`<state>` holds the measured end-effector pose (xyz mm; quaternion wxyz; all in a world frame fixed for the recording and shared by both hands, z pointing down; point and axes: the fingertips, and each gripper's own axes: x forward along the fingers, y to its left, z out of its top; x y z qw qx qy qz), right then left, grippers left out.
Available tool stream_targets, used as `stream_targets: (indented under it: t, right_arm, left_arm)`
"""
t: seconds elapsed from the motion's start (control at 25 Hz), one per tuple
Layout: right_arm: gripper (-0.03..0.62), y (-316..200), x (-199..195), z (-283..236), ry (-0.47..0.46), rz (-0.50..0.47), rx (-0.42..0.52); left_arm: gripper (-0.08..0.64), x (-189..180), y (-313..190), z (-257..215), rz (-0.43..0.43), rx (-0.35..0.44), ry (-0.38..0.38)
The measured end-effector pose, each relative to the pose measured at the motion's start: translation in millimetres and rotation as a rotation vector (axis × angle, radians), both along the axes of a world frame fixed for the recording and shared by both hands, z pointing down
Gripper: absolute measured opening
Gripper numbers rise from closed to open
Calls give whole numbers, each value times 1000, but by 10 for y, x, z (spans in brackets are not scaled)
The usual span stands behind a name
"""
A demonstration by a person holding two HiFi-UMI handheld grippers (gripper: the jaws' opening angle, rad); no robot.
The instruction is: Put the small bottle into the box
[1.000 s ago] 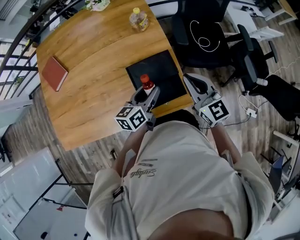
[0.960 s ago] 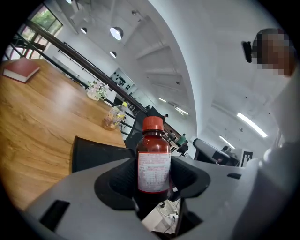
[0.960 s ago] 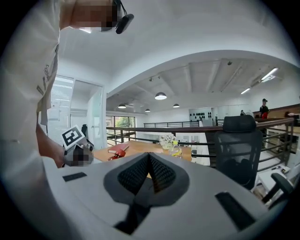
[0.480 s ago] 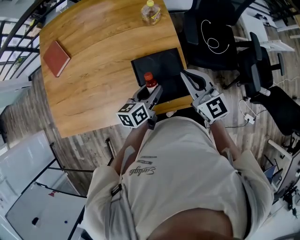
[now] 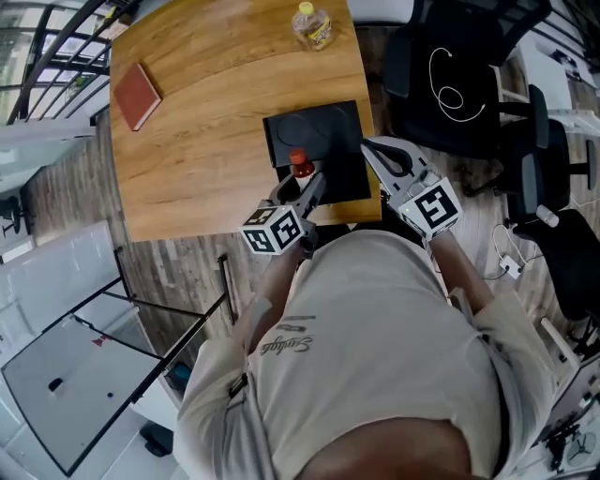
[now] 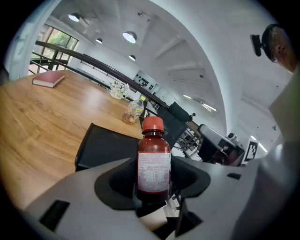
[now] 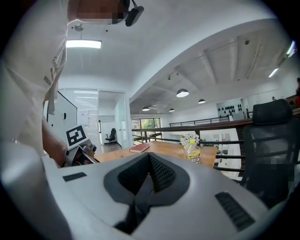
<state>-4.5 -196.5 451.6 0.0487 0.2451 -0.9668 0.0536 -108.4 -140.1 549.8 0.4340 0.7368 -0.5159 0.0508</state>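
Note:
My left gripper (image 5: 302,190) is shut on a small brown bottle (image 5: 301,170) with a red cap, held upright at the near edge of the wooden table (image 5: 216,112). In the left gripper view the small brown bottle (image 6: 153,163) stands between the jaws of the left gripper (image 6: 153,187). Just beyond it lies the black box (image 5: 319,150), which shows as a dark flat shape, the black box (image 6: 105,147). My right gripper (image 5: 382,155) hangs shut and empty over the box's right edge; the right gripper (image 7: 149,178) has its jaws together.
A red book (image 5: 140,95) lies at the table's far left. A yellow-capped drink bottle (image 5: 313,24) stands at the far edge. Black office chairs (image 5: 459,89) stand to the right of the table. A railing (image 5: 56,37) runs along the far side.
The head view has shifted, so the table sits further right in the frame. Both grippers keep almost the same place at the box; the left still holds the bottle.

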Motion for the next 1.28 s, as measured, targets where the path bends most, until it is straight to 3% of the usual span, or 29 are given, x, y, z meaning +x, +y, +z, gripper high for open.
stream_targets:
  t: [0.32, 0.68, 1.28]
  right_arm:
    - [-5, 18, 206, 124, -30, -106, -18]
    - [-5, 45, 386, 207, -22, -83, -47]
    - [-5, 179, 294, 386, 13, -57, -120]
  left_arm:
    - [225, 111, 9, 195, -67, -70, -98]
    - [225, 190, 144, 570, -53, -183, -100]
    - [225, 150, 321, 1074, -6, -318, -66]
